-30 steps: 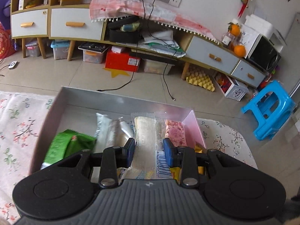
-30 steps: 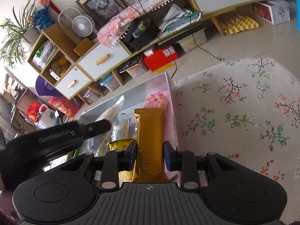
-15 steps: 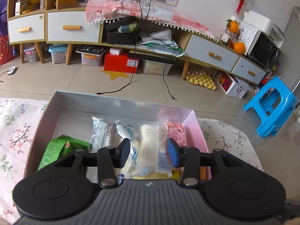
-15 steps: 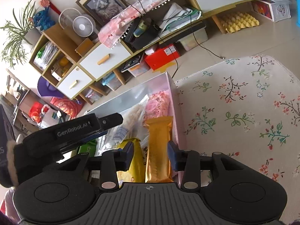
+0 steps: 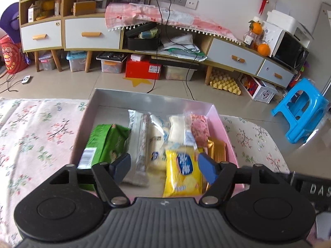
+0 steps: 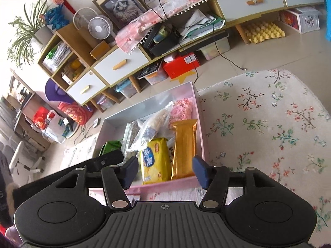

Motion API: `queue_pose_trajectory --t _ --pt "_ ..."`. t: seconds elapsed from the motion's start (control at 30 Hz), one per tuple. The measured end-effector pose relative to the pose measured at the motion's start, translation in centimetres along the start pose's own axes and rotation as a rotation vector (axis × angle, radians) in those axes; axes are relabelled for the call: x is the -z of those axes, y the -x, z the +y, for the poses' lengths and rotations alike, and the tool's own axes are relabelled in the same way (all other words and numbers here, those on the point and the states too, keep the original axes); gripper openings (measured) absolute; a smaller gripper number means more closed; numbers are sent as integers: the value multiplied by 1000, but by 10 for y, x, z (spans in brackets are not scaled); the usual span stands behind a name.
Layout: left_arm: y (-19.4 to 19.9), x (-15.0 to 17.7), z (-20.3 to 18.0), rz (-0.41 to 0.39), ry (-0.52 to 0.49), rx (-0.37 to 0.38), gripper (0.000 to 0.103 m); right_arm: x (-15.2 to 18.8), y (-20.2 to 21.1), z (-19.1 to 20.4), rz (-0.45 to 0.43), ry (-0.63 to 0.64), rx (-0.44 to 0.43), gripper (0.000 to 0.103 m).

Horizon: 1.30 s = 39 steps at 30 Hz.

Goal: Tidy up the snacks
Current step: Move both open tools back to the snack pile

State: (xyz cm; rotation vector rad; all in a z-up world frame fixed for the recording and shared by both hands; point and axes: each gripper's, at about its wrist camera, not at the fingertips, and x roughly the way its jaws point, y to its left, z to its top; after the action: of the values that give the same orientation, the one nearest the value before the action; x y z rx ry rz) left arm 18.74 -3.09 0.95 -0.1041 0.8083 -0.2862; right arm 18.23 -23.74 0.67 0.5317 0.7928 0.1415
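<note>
A pink box (image 5: 222, 132) (image 6: 200, 124) on the floral cloth holds several snack packs. In it lie a green bag (image 5: 105, 142), a clear pale pastry pack (image 5: 179, 131), a pink pack (image 5: 199, 127) (image 6: 183, 109), a yellow bag (image 5: 182, 170) (image 6: 155, 162) and a gold bar (image 5: 217, 148) (image 6: 184, 144). My left gripper (image 5: 164, 170) hangs above the box's near end, its jaws opening with nothing pressed between them. My right gripper (image 6: 164, 173) is also opening just above the near rim, clear of the gold bar and the yellow bag.
Floral cloth (image 6: 258, 124) spreads to both sides of the box. Beyond it are tiled floor, a long low cabinet (image 5: 91, 35) with boxes under it, cables and a blue stool (image 5: 300, 111). The left gripper's body (image 6: 62, 171) shows at the right wrist view's lower left.
Both grippers have opened and drawn back and up from the box. The left one let go of the pale pastry pack and the right one let go of the gold bar; both now lie in the box.
</note>
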Motion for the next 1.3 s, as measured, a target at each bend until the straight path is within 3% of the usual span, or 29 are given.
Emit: queue_pose_trajectory --t 0.17,0.43,0.77,0.83,1.1,1.3 --pt "18 12 1 -6 -20 -16 78 11 15 13 0 59 26 73" --pt "41 35 -1 -7 -65 -52 91 29 33 30 30 105 35 74" --pt "57 66 7 36 -41 -78 98 54 45 36 98 161 86 75" --pt "57 72 8 44 -39 -79 99 60 47 33 97 174 93 84" --pt "54 102 9 70 -51 -82 101 81 49 22 89 265 125 84" --pt "46 124 -4 82 -92 -107 101 86 50 11 53 326 237 86"
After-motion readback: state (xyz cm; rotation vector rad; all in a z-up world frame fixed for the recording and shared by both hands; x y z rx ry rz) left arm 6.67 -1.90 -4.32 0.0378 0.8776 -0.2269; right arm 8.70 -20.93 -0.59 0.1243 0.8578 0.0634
